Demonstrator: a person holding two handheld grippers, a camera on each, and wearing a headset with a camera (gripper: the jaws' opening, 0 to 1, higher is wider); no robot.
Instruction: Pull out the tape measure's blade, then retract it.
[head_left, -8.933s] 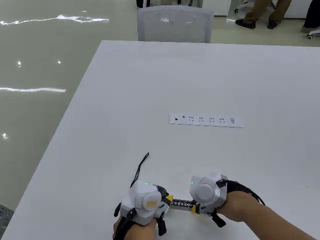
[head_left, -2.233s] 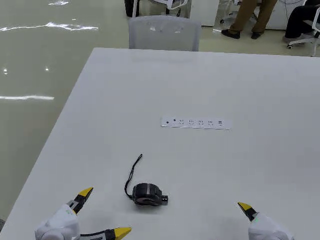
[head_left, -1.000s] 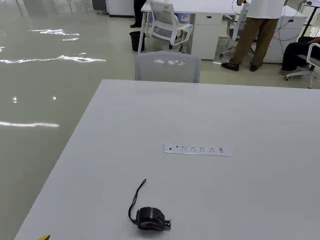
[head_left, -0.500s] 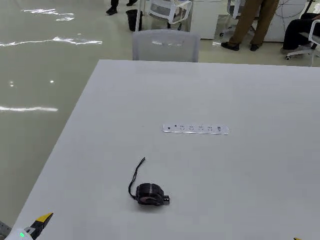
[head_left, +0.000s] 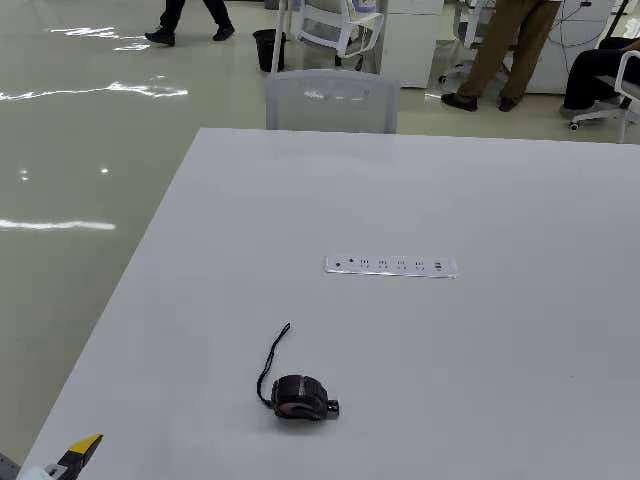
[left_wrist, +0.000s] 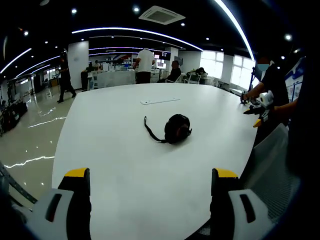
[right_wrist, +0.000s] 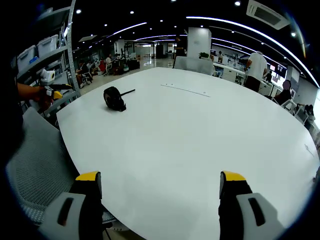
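Both my tools have let go of the tape measure (head_left: 300, 397) and drawn back off the worktop (head_left: 420, 180). A few seconds ago they clamped it between them with the blade out. Now it lies alone with the blade back in its case.

Head view: the black tape measure sits toward the near left corner of the white worktop, well in from both edges. Its wrist cord (head_left: 272, 352) trails away toward the far side. The power strip (head_left: 390, 266) lies farther in, well apart from it. A grey chair (head_left: 331, 100) stands at the far edge. One yellow fingertip (head_left: 84, 443) of my left gripper (left_wrist: 151, 173) shows at the near left corner.

Left gripper view: my jaws stand wide with nothing between them, held just off the worktop's edge. The tape measure (left_wrist: 177, 128) lies ahead with its cord (left_wrist: 151, 131) beside it.

Right gripper view: my right gripper (right_wrist: 161, 176) is also spread wide and empty, off the near edge. The tape measure (right_wrist: 114, 98) lies well away, up and to the left.
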